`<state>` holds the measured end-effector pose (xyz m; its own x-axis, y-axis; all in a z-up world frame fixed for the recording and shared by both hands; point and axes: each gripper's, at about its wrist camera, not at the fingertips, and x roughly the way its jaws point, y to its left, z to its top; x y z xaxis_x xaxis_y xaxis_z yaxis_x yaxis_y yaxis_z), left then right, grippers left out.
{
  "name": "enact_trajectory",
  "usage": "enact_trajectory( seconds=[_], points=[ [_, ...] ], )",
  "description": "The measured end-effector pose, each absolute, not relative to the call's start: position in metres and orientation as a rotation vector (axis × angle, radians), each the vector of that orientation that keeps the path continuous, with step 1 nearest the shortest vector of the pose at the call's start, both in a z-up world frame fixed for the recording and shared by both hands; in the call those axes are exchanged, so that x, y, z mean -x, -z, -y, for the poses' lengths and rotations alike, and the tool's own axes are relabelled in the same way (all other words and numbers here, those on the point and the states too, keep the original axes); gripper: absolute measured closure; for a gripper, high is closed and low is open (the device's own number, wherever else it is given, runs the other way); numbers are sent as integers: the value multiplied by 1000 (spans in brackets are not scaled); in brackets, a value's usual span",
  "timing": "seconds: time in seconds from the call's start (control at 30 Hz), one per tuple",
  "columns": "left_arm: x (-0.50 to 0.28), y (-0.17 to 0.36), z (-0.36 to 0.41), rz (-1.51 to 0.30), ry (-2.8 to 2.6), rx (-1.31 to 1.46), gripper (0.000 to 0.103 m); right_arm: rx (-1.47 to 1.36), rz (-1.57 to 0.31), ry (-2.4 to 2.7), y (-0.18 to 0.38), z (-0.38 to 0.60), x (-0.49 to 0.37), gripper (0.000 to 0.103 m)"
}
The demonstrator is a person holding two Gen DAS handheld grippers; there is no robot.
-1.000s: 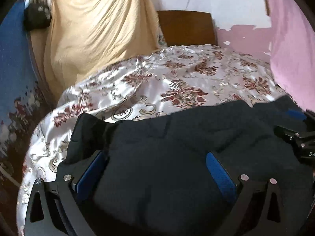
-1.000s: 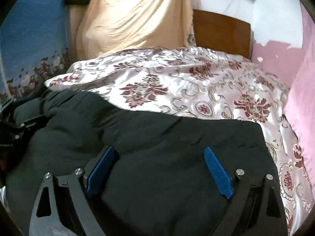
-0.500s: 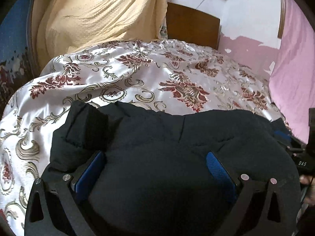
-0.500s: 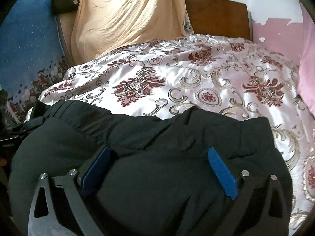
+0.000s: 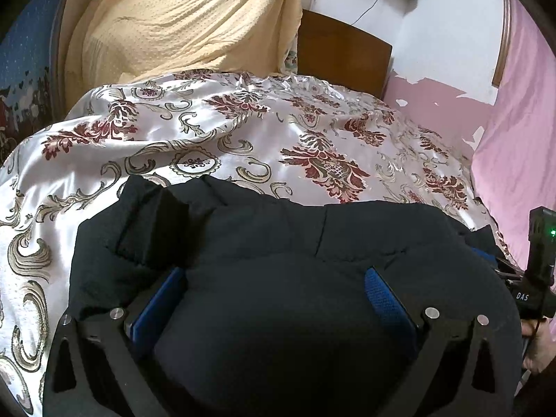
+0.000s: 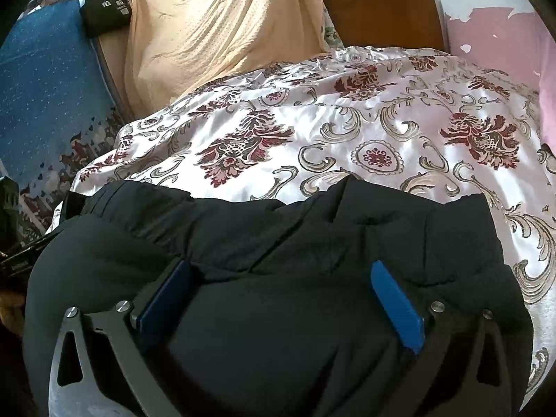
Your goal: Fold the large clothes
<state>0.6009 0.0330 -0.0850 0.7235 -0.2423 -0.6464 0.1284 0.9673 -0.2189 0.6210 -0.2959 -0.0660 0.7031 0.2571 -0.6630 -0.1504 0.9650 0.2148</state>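
Both grippers, left [image 5: 272, 295] and right [image 6: 278, 292], have jaws spread wide with the black garment [image 5: 285, 312] bulging between, near on the bedspread [image 5: 226, 132]. Only the right view shows a far-left black bag [image 6: 104, 10].

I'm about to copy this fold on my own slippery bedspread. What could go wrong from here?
The puffy black jacket bulges between each claw's wide-set fingers, so it may slip free or spring open. The shiny bedspread looks slick, so the folded bundle could slide. The loose flap at the left corner could bunch up.
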Motion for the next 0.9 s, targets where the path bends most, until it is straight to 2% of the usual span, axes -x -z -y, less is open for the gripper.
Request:
enact_trajectory(
  seconds=[0.9],
  points=[
    [-601, 88, -33, -733, 206, 162, 0, -157, -754, -227, 69, 297, -621, 1]
  ],
)
